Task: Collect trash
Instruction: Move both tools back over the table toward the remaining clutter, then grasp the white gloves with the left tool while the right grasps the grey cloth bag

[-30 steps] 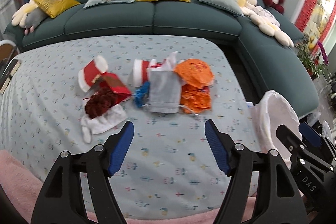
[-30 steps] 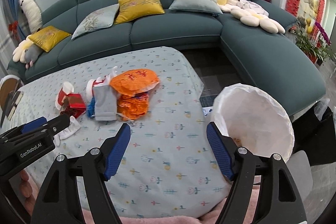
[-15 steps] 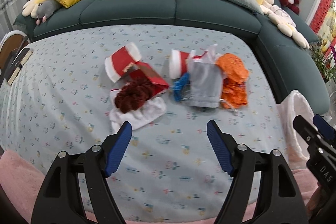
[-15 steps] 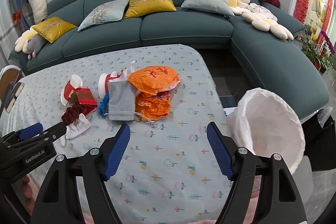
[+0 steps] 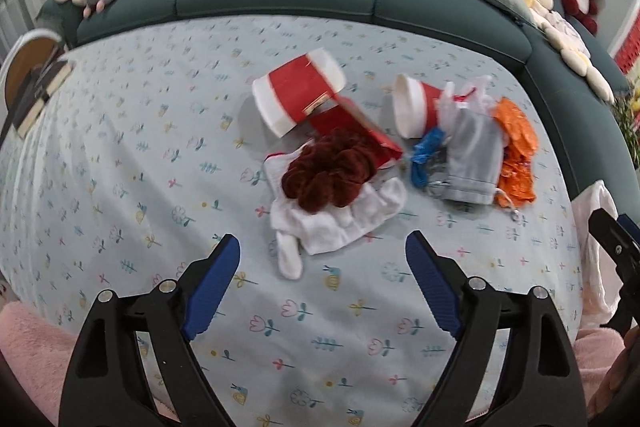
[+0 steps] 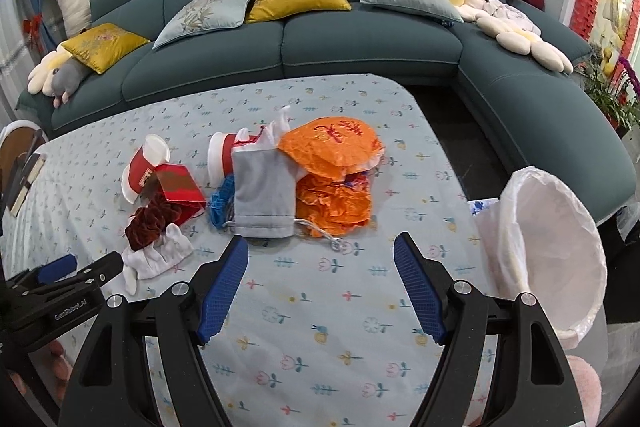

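Observation:
Trash lies in a cluster on the flowered tablecloth (image 5: 120, 155): two red-and-white paper cups (image 5: 298, 93) (image 5: 414, 105), a red box (image 5: 352, 127), a dark red scrunchie (image 5: 332, 175) on a white cloth (image 5: 336, 223), a blue scrap (image 5: 426, 155), a grey pouch (image 5: 474, 163) and orange plastic bags (image 5: 516, 151). My left gripper (image 5: 322, 261) is open and empty, just short of the white cloth. My right gripper (image 6: 320, 263) is open and empty, just short of the grey pouch (image 6: 262, 195) and orange bags (image 6: 332, 163). A white-lined bin (image 6: 560, 247) stands at the table's right edge.
A teal corner sofa (image 6: 360, 43) with cushions and plush toys wraps the far and right sides. A book (image 5: 36, 95) lies at the table's left end. Pink fabric (image 5: 28, 347) runs along the near edge. A potted plant (image 6: 608, 91) stands at far right.
Both grippers have moved forward and left toward the trash, the left one now facing the scrunchie and white cloth. Both stay open; nothing was picked up.

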Demonstrator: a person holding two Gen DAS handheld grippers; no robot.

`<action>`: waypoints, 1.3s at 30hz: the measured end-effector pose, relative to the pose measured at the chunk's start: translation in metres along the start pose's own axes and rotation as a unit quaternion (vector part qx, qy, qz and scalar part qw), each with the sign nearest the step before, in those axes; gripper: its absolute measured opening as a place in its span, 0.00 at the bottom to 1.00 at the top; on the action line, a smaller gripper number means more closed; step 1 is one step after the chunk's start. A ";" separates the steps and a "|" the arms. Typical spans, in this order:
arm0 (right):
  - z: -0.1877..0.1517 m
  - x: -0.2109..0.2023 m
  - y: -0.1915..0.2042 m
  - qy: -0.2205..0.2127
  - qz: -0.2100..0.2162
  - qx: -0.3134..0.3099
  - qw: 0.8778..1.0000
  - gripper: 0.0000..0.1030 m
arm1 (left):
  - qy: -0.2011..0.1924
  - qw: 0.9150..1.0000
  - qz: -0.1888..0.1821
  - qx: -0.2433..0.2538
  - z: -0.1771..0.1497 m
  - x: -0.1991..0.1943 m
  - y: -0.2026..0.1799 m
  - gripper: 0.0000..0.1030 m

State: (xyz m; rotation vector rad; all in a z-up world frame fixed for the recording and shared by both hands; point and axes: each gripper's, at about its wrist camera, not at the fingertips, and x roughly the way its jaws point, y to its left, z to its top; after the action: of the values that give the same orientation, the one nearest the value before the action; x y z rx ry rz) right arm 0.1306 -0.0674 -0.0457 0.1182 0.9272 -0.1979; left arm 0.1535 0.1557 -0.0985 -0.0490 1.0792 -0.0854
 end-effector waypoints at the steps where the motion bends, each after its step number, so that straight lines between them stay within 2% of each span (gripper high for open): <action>1: 0.000 0.003 0.003 0.002 0.001 0.001 1.000 0.70 | 0.003 1.000 -0.001 -0.004 0.000 0.003 0.003 0.78; 6: 0.000 0.014 0.016 0.010 0.005 -0.005 1.000 0.70 | 0.020 1.000 -0.009 -0.013 0.002 0.021 0.011 0.76; 16: 0.005 0.030 0.031 0.019 0.004 -0.018 1.000 0.70 | 0.062 0.997 -0.032 -0.029 0.004 0.059 0.011 0.59; 18: 0.005 0.034 0.033 0.023 0.005 -0.020 1.000 0.70 | 0.065 0.997 -0.036 -0.032 0.005 0.066 0.010 0.53; 21: 0.005 0.039 0.036 0.027 0.008 -0.023 0.999 0.70 | 0.073 0.996 -0.046 -0.031 0.005 0.073 0.010 0.26; 24: 0.006 0.044 0.040 0.032 0.012 -0.025 0.999 0.70 | 0.077 0.995 -0.063 -0.033 0.006 0.075 0.011 0.08; 32: 0.006 0.050 0.036 0.043 0.017 -0.021 0.999 0.69 | 0.046 0.994 -0.094 -0.014 0.010 0.045 -0.005 0.05; 39: 0.014 0.060 0.017 0.051 0.019 -0.009 0.998 0.60 | 0.023 0.993 -0.116 0.003 0.024 0.024 -0.034 0.05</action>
State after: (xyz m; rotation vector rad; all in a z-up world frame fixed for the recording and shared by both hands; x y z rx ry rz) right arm 0.1798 -0.0603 -0.0854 0.1308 1.0277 -0.1488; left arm 0.1839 0.1195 -0.1056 -0.1681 1.1170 -0.2993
